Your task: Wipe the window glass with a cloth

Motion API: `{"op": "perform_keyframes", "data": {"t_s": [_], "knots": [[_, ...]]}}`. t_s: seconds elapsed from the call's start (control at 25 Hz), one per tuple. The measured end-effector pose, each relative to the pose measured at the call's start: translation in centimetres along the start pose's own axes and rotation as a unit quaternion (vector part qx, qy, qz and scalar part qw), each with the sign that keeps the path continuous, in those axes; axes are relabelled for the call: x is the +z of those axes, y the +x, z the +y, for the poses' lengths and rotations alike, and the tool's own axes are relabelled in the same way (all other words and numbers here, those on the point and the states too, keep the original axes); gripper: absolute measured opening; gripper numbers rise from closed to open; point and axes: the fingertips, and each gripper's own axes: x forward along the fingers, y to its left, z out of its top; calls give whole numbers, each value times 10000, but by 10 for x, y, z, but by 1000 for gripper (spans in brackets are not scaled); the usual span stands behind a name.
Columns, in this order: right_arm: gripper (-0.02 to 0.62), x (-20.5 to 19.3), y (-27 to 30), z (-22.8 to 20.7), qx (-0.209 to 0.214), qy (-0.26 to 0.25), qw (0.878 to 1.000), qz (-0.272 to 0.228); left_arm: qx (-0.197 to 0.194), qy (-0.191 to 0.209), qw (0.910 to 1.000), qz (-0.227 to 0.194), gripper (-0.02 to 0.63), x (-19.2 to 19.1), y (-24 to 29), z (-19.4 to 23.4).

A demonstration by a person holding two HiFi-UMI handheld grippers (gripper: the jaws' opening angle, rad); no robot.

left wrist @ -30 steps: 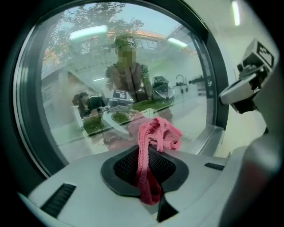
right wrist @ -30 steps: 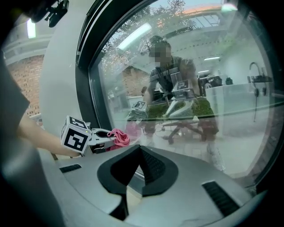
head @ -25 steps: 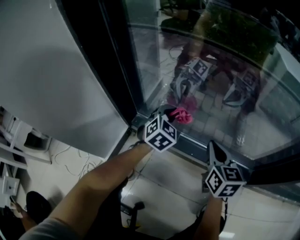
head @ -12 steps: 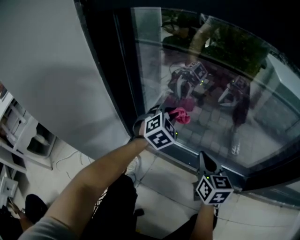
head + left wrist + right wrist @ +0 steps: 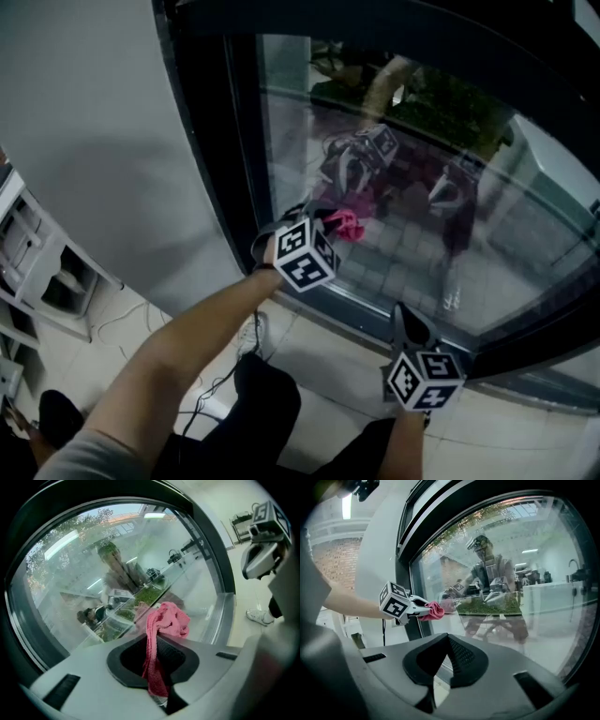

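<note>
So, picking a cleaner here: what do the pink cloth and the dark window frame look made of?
The pink cloth looks like soft terry or woven fabric, matte: it bunches in folds and shows a nubbly pile. The window frame is probably painted metal, dark with a smooth, faintly glossy face, though plastic can't be ruled out.

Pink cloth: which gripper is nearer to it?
Left. The left gripper is shut on the pink cloth by the window glass; the right gripper hangs apart, lower right, shut and empty.

We record: cloth (image 5: 166, 620), pink looped terry fabric, matt and rough; window glass (image 5: 506, 244), smooth, glossy, mirror-reflective; window frame (image 5: 211, 141), dark, matt.
</note>
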Motion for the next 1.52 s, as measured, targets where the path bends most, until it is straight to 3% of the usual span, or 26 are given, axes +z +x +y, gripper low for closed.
{"op": "perform_keyframes", "data": {"t_s": [0.4, 0.6, 0.76, 0.96, 1.08, 1.16, 1.52], "knots": [[0, 18, -10, 4, 19, -79, 9998, -158, 220, -100, 9993, -290, 43, 37, -21, 24], [0, 32, -20, 6, -7, -136, 9996, -266, 356, -897, 9933, -640, 43, 58, -34, 38], [0, 37, -33, 2, -69, -182, 9993, -305, 654, -1750, 9777, -955, 41, 70, -44, 46], [0, 41, -46, -9, -165, -174, 9990, -389, 724, -3001, 9402, -1437, 41, 78, -46, 43], [0, 38, -52, -18, -227, -159, 9989, -391, 699, -3517, 9190, -1642, 41, 80, -43, 37], [0, 36, -55, -23, -267, -146, 9989, -368, 686, -3617, 9129, -1763, 41, 86, -43, 31], [0, 26, -75, -47, -440, -59, 9984, -354, 539, -3854, 9010, -1919, 41, 107, -34, -2]]}}
